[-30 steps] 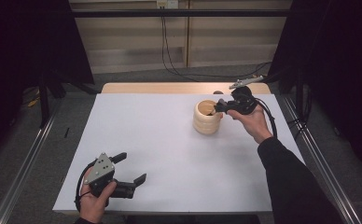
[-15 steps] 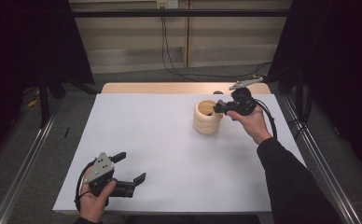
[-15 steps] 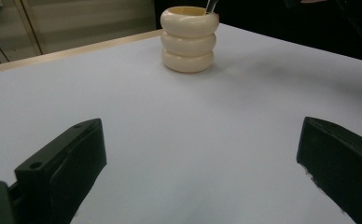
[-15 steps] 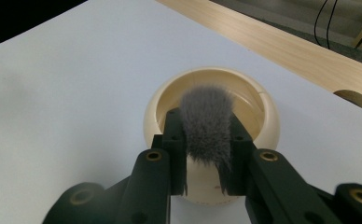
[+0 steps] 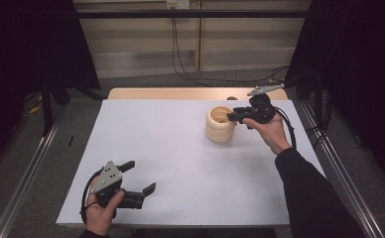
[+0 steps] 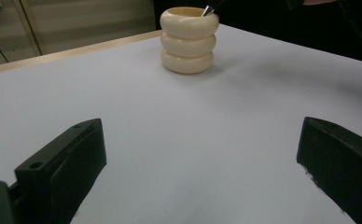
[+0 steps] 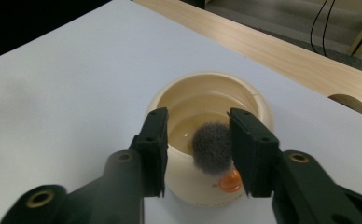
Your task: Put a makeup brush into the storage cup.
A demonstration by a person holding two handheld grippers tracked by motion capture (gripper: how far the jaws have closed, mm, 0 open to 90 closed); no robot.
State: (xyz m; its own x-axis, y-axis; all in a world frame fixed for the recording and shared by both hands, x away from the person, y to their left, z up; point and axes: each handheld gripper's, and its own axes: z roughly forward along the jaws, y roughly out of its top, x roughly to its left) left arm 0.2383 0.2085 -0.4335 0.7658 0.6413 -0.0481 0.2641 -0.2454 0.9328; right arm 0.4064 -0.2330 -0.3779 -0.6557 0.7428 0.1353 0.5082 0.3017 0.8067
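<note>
high view, nearest first: the left gripper (image 5: pixel 140 178) sits at the front left corner of the white tabletop (image 5: pixel 170 148) in the same place as a second ago, its fingers spread wide with nothing between them. the left gripper view shows those fingers as blocky matte black pads with smooth white surface between them.

farther off at the right, the right gripper (image 5: pixel 232 117) hangs at the rim of the cream holder (image 5: pixel 219 125), where it was a second ago; its fingers have just been opening. in the right gripper view they stand moderately apart over the holder's mouth, and a brush (image 7: pixel 212 148) lies between them: a fuzzy dark grey rounded tuft with a glossy orange part below it. whether the pads still press on it i cannot tell.

the holder is glossy and shaped like three stacked rounded rings, with a hollow, paler inside. it stands upright on the far right part of the tabletop. beyond the white sheet runs a strip of pale wood grain (image 5: pixel 180 93).
</note>
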